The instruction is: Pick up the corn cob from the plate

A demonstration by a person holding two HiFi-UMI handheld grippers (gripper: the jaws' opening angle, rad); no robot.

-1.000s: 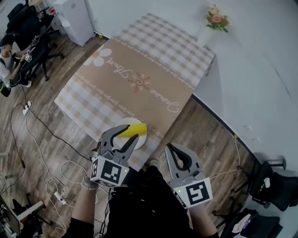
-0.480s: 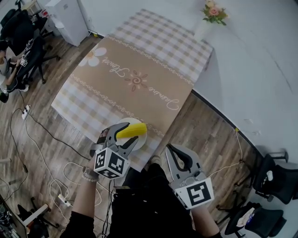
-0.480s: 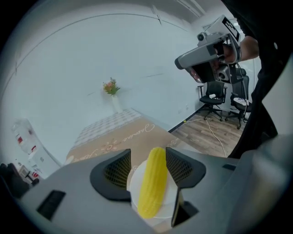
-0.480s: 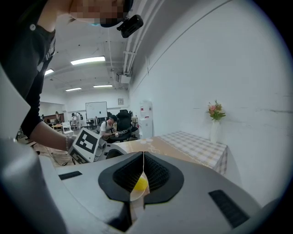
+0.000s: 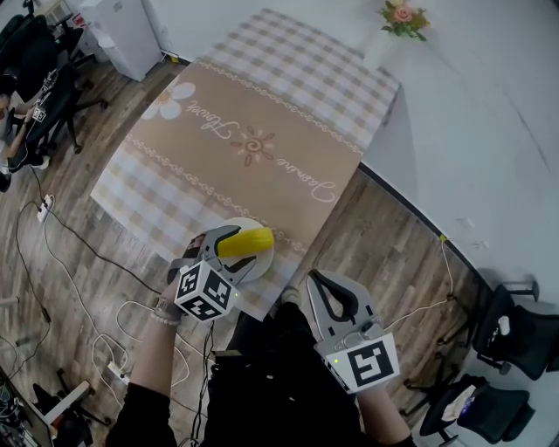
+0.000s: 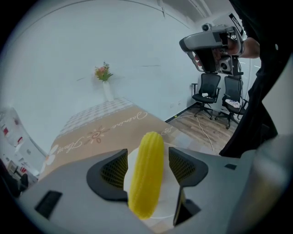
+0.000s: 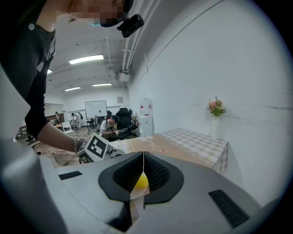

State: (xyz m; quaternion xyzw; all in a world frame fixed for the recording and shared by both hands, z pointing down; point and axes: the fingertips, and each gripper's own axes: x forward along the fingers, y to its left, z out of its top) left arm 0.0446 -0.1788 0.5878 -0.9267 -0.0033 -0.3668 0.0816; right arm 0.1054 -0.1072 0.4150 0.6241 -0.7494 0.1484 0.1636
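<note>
A yellow corn cob (image 5: 247, 241) lies on a white plate (image 5: 260, 264) at the near edge of the table. My left gripper (image 5: 231, 248) reaches down over it. Its jaws are opening, one on each side of the cob. In the left gripper view the corn cob (image 6: 147, 173) runs lengthwise between the ribbed pads (image 6: 114, 170), with a gap on both sides, and the plate (image 6: 168, 194) shows under it. My right gripper (image 5: 327, 299) hangs off the table to the right, shut and empty. In the right gripper view its jaws (image 7: 143, 170) meet in a thin seam.
The table (image 5: 253, 148) carries a checked cloth and a brown runner. A vase of flowers (image 5: 403, 19) stands at its far corner. Cables (image 5: 65, 231) trail over the wooden floor at left. Office chairs (image 5: 515, 345) stand at right. A person sits at far left (image 5: 17, 113).
My left gripper has sunk towards the plate and tipped further down, and its jaws have spread wider around the corn cob. The right gripper has stayed where it was.
</note>
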